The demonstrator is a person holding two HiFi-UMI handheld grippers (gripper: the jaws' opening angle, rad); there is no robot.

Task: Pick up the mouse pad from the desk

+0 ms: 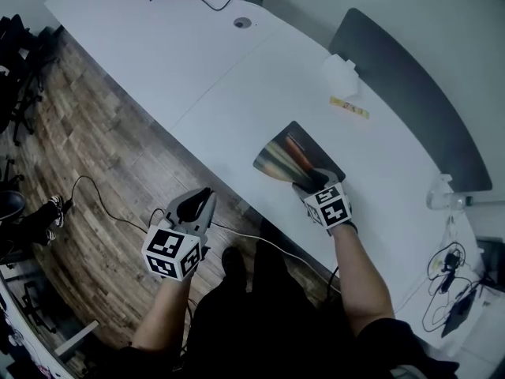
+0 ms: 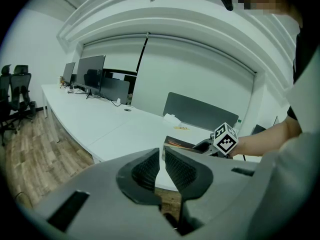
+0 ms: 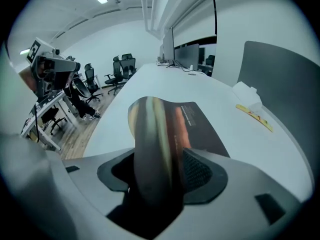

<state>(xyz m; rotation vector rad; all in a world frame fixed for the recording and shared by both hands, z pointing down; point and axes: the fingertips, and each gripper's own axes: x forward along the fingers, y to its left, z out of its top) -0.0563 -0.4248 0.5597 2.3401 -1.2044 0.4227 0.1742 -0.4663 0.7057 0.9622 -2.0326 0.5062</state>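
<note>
Desk (image 1: 197, 69), long and white, runs on a slant across the head view, with brown wood floor (image 1: 95, 148) along its near side and a grey partition panel (image 1: 410, 93) along its far side. Monitors (image 2: 90, 76) stand at the desk's far end, and office chairs (image 3: 120, 69) stand out on the floor beyond it.

The mouse pad (image 1: 288, 156) is on the desk near the front edge, dark with a streaked colour print. Its near edge is lifted and bowed into a curve, while the far part (image 3: 200, 121) looks to lie flat on the desktop.

The right gripper (image 1: 314, 181) points steeply down at that near edge. Its jaws are clamped on the pad, which fills the gap between the ribbed pads (image 3: 197, 171).

The left gripper (image 1: 201, 200) hangs off the desk, above the floor and well apart from the pad. Its jaws (image 2: 161, 159) stand almost together, with only a thin slit and nothing between them.

A white box-like thing (image 1: 341, 73) sits near the panel, a yellow strip (image 1: 349, 107) just beside it, and a round cable port (image 1: 242, 23) is set in the desktop farther along.
</note>
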